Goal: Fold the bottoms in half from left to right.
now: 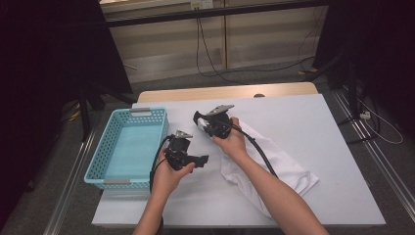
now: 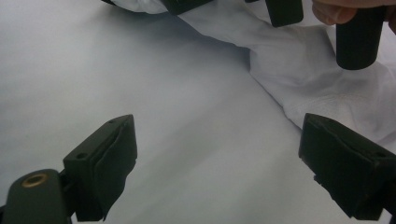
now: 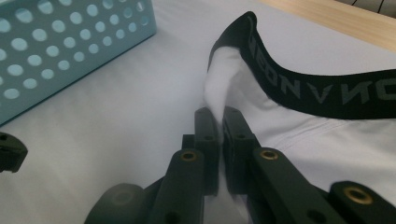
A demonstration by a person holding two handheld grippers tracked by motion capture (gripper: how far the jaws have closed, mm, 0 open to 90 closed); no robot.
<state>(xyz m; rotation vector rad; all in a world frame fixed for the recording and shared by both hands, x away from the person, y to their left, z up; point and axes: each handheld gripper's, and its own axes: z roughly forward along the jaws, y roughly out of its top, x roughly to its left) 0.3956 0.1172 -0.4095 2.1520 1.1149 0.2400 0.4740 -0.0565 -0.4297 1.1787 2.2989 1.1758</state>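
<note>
So the white garment [image 1: 266,164] with the black waistband [image 3: 327,88] is lying rumpled on the white table [image 1: 323,132], roughly mid-table and trailing off toward the near right. Its waistband end is lifted up off the surface. The right gripper [image 3: 219,121] has its jaws pinched tight together on a fold of the white fabric just below that waistband, so the cloth stands up in a little peak between them.

The left gripper [image 2: 217,154] sits just left of the garment with its jaws spread wide, nothing between them, just bare tabletop under it. In its own view the garment's edge runs right up by the one jaw, not touching as far as I can see.

Left of all that is the light blue basket [image 1: 159,128], near the table's left edge. There's plenty of open table on the far right side and along the front edge.
</note>
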